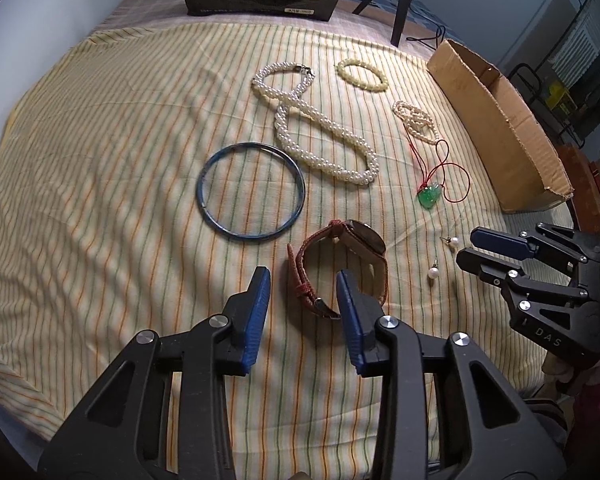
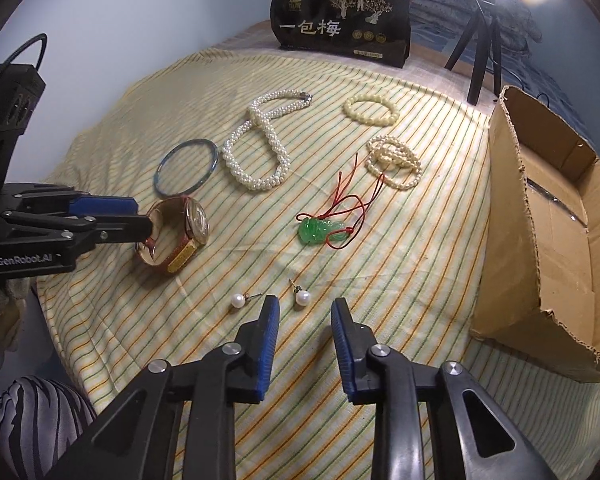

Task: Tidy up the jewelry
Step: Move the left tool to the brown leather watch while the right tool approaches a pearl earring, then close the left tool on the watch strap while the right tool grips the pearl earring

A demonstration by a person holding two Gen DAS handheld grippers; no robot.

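A brown-strapped watch (image 1: 340, 264) stands on its side on the striped cloth (image 1: 100, 200). My left gripper (image 1: 303, 278) is open and straddles the near part of its strap; a gap shows between the left finger and the strap. The right wrist view shows that gripper (image 2: 140, 216) with its tips at the watch (image 2: 180, 232). Two pearl stud earrings lie near the front edge. My right gripper (image 2: 305, 305) is open, with one earring (image 2: 302, 297) just past its tips and the other earring (image 2: 238, 301) to the left of them.
Farther back lie a thick pearl necklace (image 1: 320, 136), a blue bangle (image 1: 252, 192), a pale bead bracelet (image 1: 362, 74), a thin pearl strand (image 1: 416, 120) and a green pendant (image 1: 430, 194) on red cord. An open cardboard box (image 2: 500, 220) stands on the right. A black bag (image 2: 340, 20) and a tripod (image 2: 480, 52) stand behind.
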